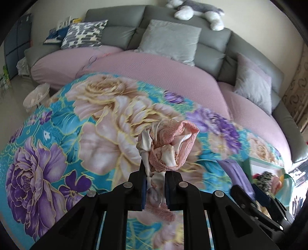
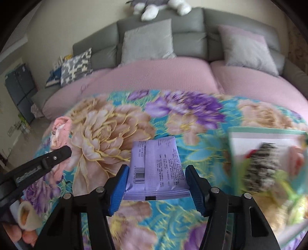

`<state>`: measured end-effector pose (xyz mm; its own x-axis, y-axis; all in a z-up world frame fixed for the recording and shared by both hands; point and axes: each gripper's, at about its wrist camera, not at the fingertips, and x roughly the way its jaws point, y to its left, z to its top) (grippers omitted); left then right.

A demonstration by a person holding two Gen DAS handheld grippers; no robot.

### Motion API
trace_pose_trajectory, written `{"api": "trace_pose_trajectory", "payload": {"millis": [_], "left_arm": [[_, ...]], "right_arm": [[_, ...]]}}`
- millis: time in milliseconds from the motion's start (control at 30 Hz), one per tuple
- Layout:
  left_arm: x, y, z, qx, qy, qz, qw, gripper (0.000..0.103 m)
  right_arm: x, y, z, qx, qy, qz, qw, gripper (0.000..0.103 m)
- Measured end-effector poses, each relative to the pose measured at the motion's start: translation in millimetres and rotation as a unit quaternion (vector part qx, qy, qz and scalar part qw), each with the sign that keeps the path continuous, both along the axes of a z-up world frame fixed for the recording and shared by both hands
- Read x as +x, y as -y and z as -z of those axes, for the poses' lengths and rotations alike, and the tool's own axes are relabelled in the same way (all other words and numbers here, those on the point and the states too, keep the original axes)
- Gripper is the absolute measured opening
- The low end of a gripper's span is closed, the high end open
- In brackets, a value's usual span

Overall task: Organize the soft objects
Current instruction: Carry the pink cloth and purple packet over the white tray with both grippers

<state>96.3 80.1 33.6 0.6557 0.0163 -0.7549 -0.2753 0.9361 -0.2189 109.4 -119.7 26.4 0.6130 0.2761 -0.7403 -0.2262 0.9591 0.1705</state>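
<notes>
My left gripper [image 1: 155, 173] is shut on a crumpled pink and white lace cloth [image 1: 169, 146] and holds it above the floral blanket [image 1: 77, 119]. The cloth also shows at the left in the right wrist view [image 2: 59, 130], with the left gripper's finger [image 2: 57, 153] below it. My right gripper [image 2: 156, 184] is shut on a purple packet [image 2: 157, 169], its blue pads pressed on both sides. The packet also shows in the left wrist view [image 1: 236, 173]. A green-rimmed box [image 2: 265, 132] with soft items sits at the right.
A grey sofa [image 1: 119, 32] with a pink cover [image 1: 154, 67] stands behind the blanket, with several cushions [image 1: 169, 38] and a plush dog [image 1: 198, 11] on top. A white basket [image 1: 36, 96] stands on the floor at the left.
</notes>
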Motion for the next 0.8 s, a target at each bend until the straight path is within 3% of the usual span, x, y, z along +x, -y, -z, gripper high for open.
{"api": "trace_pose_trajectory", "payload": {"millis": [233, 467, 800], "left_arm": [[-8, 56, -25, 0.011, 0.022, 0.060, 0.9979, 0.016], [-11, 129, -40, 0.027, 0.034, 0.136, 0.9898, 0.016], [-9, 227, -27, 0.049, 0.014, 0.229, 0.9721, 0.016]], "right_arm": [[-35, 71, -31, 0.001, 0.024, 0.071, 0.997, 0.063], [-61, 154, -49, 0.003, 0.041, 0.158, 0.987, 0.063], [-77, 246, -37, 0.004, 0.029, 0.236, 0.971, 0.063]]}}
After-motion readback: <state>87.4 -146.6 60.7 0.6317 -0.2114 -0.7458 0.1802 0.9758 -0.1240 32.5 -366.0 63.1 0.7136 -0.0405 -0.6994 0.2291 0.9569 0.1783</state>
